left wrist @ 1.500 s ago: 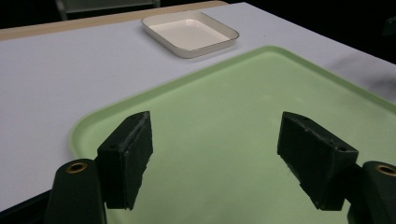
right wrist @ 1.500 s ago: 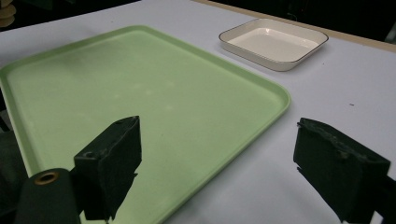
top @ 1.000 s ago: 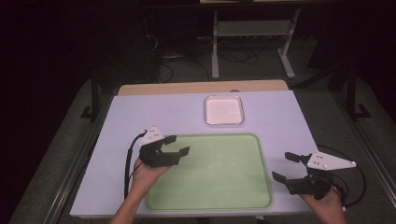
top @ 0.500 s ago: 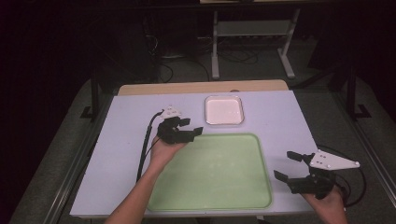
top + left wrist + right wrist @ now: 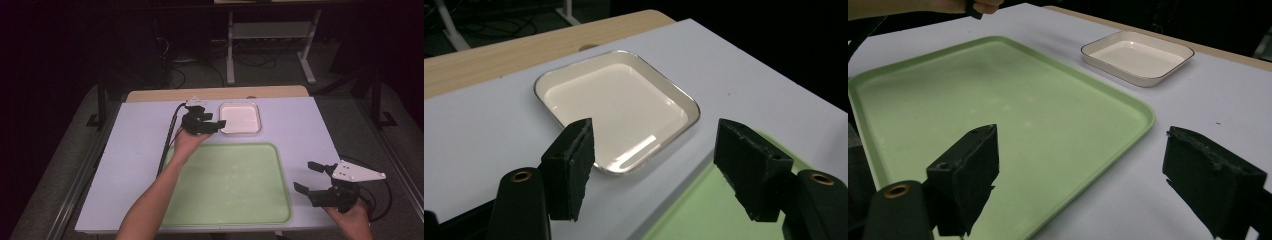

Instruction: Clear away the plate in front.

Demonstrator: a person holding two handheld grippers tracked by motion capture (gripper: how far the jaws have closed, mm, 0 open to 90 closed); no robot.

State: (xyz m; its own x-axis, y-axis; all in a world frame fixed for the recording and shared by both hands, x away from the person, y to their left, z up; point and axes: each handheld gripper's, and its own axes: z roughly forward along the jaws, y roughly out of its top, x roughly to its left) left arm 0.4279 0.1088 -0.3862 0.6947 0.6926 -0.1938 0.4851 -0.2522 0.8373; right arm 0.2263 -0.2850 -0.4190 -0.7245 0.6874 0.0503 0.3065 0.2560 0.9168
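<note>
A: Where's your left gripper (image 5: pixel 214 123) sitting right now?

B: A little above the middle of the frame, just left of the white square dish (image 5: pixel 240 118). Your forearm runs up to it from the bottom edge, crossing the upper left corner of the green tray (image 5: pixel 235 192). Its jaws point right, toward the dish, and stand apart with nothing between them; they have just been closing a little.

A: And your right gripper (image 5: pixel 311 179)?

B: Lower right of the frame, off the tray's right edge, over the pale table cover (image 5: pixel 135 150). Its jaws point left toward the tray and are spread wide, holding nothing.
</note>
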